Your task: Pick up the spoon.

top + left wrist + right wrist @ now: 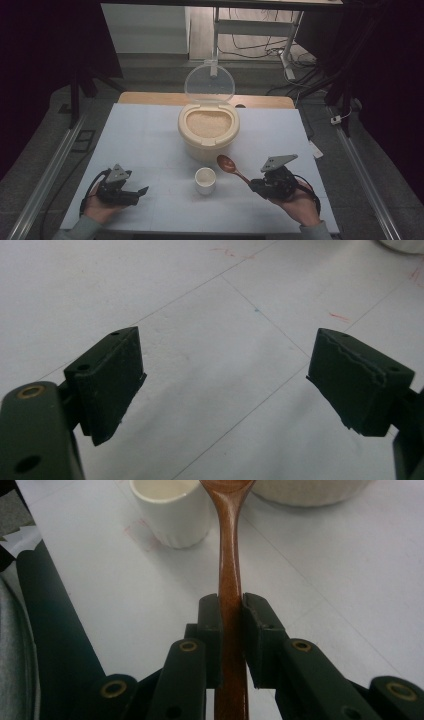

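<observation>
The right gripper (231, 605) clamps its jaws on a glossy wooden spoon (230, 555) beside the round white cup (172, 510); the left gripper (225, 380) has its jaws apart.

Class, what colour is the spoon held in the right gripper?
The spoon is glossy reddish-brown wood, clearest in the right gripper view.

Brown wooden spoon (230, 555) raised, bowl empty, beside white cup (205, 180).
</observation>
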Demonstrator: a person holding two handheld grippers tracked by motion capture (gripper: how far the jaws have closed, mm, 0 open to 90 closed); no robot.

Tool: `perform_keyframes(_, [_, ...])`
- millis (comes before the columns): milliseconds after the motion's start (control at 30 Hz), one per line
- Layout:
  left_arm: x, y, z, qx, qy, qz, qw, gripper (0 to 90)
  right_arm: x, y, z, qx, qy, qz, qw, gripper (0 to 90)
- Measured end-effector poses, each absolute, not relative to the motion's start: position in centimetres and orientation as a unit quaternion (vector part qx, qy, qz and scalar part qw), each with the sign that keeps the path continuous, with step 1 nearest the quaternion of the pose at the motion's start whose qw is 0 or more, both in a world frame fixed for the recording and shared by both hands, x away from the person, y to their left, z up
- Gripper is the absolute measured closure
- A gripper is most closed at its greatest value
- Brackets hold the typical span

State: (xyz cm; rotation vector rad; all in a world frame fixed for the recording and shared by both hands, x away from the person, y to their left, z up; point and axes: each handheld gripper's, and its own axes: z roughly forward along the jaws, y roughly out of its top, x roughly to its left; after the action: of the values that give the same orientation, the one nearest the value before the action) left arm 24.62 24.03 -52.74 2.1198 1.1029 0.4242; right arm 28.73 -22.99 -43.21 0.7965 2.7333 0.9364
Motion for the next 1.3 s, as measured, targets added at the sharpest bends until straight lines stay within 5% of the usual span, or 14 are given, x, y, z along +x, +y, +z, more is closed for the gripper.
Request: perform_keyframes(1300, [24.3, 23.4, -51.0, 0.822, 0.404, 0.173, 0.363, 15.7, 30.8, -17.4, -42.5, 0.147, 0.938, 0.306, 0.071, 79.2])
